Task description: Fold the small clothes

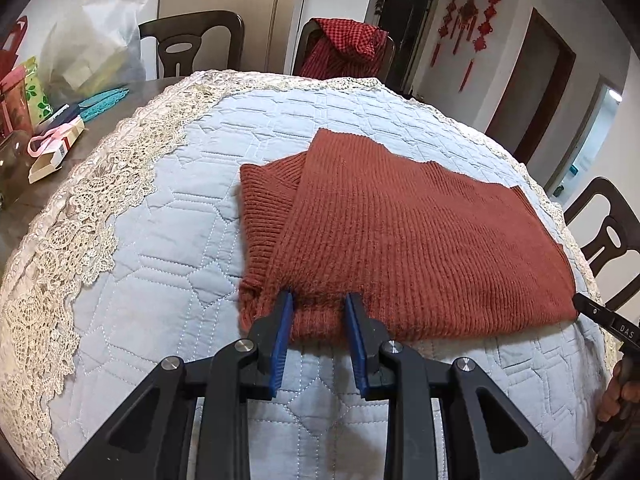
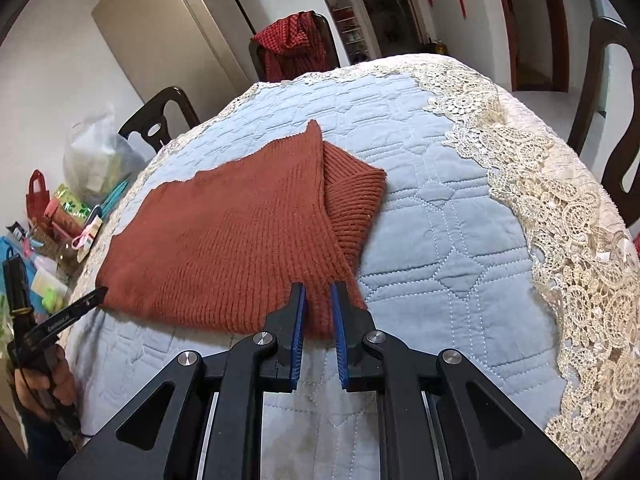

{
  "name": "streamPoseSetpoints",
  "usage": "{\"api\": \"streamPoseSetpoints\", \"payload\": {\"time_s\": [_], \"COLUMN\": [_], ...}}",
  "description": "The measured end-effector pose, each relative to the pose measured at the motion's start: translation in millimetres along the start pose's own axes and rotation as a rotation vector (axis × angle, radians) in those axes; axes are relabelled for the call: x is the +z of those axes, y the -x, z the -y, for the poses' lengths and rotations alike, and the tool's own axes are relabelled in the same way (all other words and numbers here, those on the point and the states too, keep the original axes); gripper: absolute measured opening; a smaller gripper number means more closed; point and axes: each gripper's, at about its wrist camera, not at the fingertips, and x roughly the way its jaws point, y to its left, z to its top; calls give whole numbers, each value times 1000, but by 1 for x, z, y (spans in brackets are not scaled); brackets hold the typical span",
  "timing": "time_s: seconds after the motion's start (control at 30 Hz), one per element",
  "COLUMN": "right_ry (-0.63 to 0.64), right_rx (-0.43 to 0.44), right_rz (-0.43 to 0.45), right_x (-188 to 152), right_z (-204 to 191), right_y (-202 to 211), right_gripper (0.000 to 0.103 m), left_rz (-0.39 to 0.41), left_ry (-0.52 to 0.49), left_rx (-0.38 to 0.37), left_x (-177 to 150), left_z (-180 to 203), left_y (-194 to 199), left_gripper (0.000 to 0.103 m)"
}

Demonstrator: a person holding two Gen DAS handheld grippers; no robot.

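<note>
- The rust knitted sweater (image 1: pixel 420 232) lay partly folded on the blue quilted cover (image 1: pixel 168 240) of the counter, one ribbed part (image 1: pixel 268 200) tucked under the main panel.
- The left tool (image 1: pixel 318 300) was closed partway on the near hem, a bunched ridge of knit pinched between its blue pads (image 1: pixel 285 320).
- The right tool (image 2: pixel 319 292) had narrowed to a slim gap, gripping a thin pleat of the hem at the other near corner.
- In my judgement, the step was lifting the near edge to fold it away. Doing it well called for both tools to rise together and level, so the hem stayed straight.
- The knit looked stretchy and heavy; a shallow pinch could slip, so a deeper bite seemed safer.
- Carrying the edge over evenly should have kept the tucked part from pulling out.
</note>
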Motion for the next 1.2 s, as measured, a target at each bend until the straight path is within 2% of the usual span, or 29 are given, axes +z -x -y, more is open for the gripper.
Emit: {"api": "streamPoseSetpoints", "payload": {"time_s": [0.23, 0.47, 0.57, 0.7, 0.8, 0.87, 1.0, 1.2], "right_ry": [-5, -54, -81, -136, -168, -174, -209, -334], "right_rx": [7, 27, 9, 31, 93, 133, 174, 252], "right_rz": [-1, -2, -15, -39, -32, -24, -24, -10], "right_x": [0, -6, -14, -25, -31, -31, -24, -13], "right_z": [1, 5, 9, 16, 15, 12, 12, 27], "right_y": [0, 15, 19, 22, 25, 24, 18, 4], "right_gripper": [12, 15, 15, 16, 32, 49, 50, 50], "left_rz": [6, 6, 0, -12, -25, -25, -15, -12], "left_ry": [22, 74, 102, 180, 198, 215, 250, 305], "left_rx": [-25, -72, -35, -110, -155, -169, -194, -221], "left_x": [-2, -12, -18, -25, -24, -21, -11, -3], "left_z": [-2, -24, -35, -50, -49, -48, -47, -51], "left_y": [3, 20, 23, 29, 25, 19, 12, -2], "left_gripper": [29, 29, 29, 29, 32, 36, 43, 44]}}
